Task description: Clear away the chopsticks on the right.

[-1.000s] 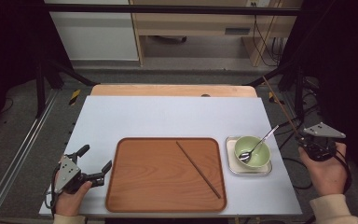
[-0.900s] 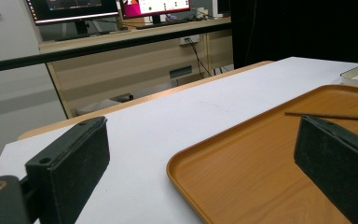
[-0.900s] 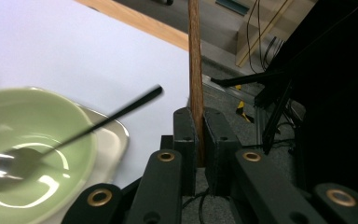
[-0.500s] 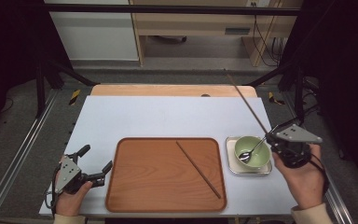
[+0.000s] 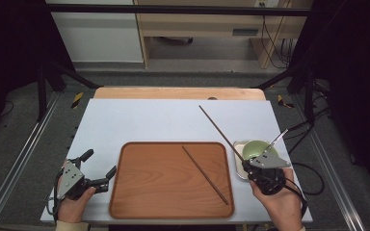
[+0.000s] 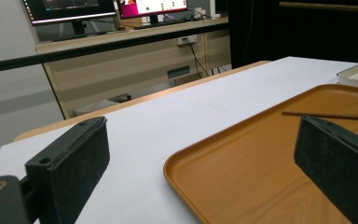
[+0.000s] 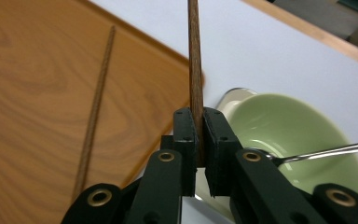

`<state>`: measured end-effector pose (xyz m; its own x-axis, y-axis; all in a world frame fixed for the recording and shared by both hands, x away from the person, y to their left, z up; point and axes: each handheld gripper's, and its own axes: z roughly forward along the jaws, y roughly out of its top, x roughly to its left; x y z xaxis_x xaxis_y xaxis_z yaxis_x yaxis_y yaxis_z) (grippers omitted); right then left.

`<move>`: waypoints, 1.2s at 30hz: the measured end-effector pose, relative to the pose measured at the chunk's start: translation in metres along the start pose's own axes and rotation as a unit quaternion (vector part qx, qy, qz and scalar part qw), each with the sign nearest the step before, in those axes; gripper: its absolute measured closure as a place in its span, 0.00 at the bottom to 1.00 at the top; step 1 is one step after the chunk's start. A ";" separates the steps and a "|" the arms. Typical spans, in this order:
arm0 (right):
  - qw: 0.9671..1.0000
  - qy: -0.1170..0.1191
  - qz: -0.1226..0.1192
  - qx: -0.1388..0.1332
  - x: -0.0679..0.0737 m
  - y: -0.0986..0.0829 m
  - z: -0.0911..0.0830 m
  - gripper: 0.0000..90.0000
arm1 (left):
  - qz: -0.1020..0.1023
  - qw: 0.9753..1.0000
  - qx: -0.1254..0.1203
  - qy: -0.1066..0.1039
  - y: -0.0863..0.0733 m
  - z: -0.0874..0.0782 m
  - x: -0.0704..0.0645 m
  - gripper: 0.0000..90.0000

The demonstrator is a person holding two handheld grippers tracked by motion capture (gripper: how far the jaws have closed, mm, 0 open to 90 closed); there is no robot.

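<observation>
R claw (image 5: 248,162) moved in w/ chopstick (image 5: 218,129) clamped, at tray (image 5: 125,192) edge | L claw (image 5: 99,169) wide open, empty

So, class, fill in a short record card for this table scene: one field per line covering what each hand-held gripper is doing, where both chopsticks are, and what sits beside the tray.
right hand-held gripper: jaws shut on held chopstick, above the bowl
held chopstick: slants up and away over the table
left hand-held gripper: open, holds nothing, at the tray's left edge
second chopstick: lies diagonally on the wooden tray
green bowl: in a white dish, right of the tray
spoon: rests in the bowl
</observation>
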<state>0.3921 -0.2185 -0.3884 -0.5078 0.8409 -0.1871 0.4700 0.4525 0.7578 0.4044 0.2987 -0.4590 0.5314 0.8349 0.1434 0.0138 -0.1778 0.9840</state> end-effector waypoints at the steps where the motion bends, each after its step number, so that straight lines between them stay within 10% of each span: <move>1: 1.000 0.003 -0.002 0.001 0.002 -0.001 0.001 0.94 | 0.000 1.000 0.000 0.000 0.000 0.000 0.000 0.03; 36: 0.992 0.111 -0.008 0.064 0.066 -0.022 0.044 0.94 | -0.002 1.000 -0.002 -0.001 0.000 -0.001 0.001 0.03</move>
<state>0.3796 -0.1599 -0.4453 -0.6549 0.7543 -0.0456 0.5413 0.5103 0.6682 0.4040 0.2998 -0.4584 0.5323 0.8349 0.1402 0.0122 -0.1731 0.9848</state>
